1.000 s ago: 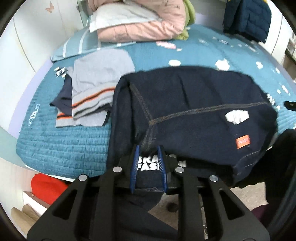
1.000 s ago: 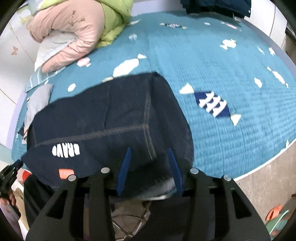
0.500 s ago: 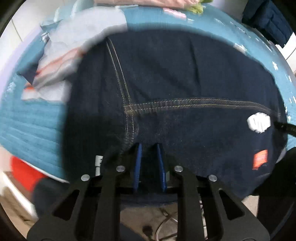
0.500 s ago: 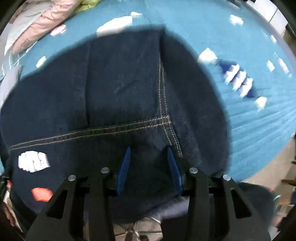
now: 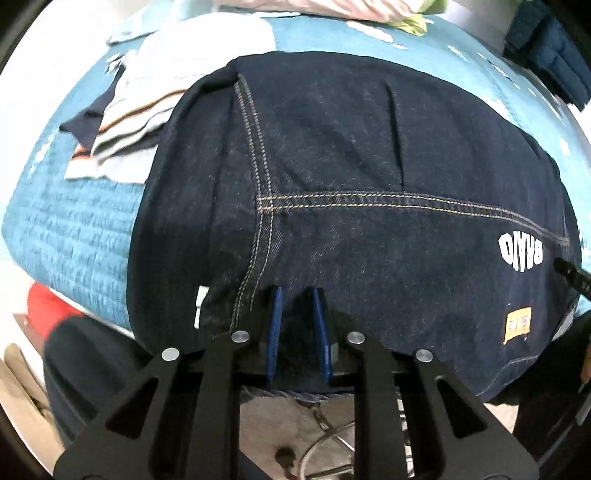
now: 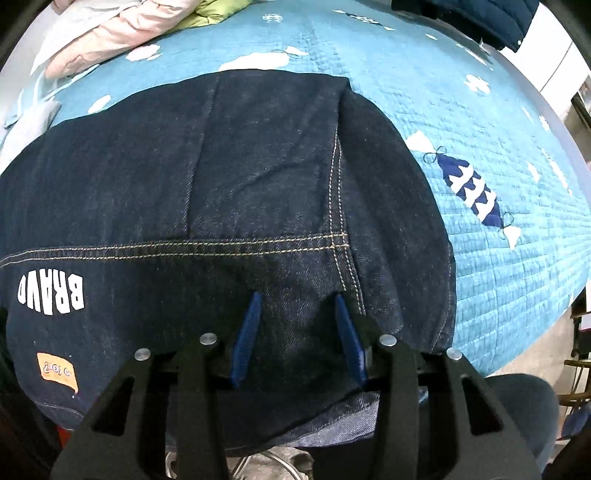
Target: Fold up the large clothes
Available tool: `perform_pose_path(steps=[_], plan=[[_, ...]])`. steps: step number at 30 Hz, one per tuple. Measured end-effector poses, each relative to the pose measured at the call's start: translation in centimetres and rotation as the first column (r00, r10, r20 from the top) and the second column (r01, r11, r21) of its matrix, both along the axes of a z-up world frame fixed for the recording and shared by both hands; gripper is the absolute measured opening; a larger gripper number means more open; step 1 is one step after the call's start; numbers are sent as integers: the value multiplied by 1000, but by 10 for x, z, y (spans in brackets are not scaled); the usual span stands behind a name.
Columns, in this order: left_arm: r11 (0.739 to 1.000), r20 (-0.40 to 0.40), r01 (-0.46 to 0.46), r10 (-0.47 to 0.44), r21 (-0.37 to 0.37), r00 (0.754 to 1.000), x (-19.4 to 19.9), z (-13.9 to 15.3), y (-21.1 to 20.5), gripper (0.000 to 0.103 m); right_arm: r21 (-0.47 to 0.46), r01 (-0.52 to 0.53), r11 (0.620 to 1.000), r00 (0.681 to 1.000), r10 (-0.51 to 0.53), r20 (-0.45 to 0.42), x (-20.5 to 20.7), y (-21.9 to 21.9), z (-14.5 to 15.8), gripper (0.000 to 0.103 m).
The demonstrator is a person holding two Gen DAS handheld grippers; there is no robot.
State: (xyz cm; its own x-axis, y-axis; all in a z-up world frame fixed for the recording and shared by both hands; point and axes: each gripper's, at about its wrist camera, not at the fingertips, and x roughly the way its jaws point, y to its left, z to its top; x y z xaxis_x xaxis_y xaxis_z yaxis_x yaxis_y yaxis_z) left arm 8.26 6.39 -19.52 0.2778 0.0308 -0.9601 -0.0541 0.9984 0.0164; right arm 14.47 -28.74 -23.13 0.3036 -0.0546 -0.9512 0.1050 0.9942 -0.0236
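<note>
A bed under a quilted turquoise cover [image 6: 461, 122] printed with white and navy fish fills both views. Spread across its near edge lies the large dark-blue denim garment [image 5: 351, 166], stiff twill with tan double-stitched seams crossing at right angles, white block lettering and a small orange patch near one end; its near hem hangs off the mattress toward the floor. Against the garment's far-left corner, a folded grey top with orange and navy stripes [image 5: 125, 122] sits on the cover, and a heap of pink and lime padded bedding [image 6: 122, 26] lies at the head of the bed. A navy quilted jacket [image 5: 546, 55] hangs at the far right. The left gripper [image 5: 297, 293] has its blue fingers set narrowly, denim bunched between them at the hem. The right gripper [image 6: 295, 297] stands wider over the cloth beside the vertical seam; I cannot tell whether it pinches any.
</note>
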Motion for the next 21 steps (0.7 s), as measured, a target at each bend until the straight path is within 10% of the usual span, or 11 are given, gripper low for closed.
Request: perform_pose_path(steps=[15, 21], plan=[[997, -21, -22, 20, -69, 1000, 5, 7, 4, 30, 53, 74, 996, 995, -71, -64, -2, -3, 7, 52], [996, 77, 65, -60, -66, 995, 12, 54, 16, 30, 161, 88, 983, 996, -91, 8, -1, 15, 52, 52]])
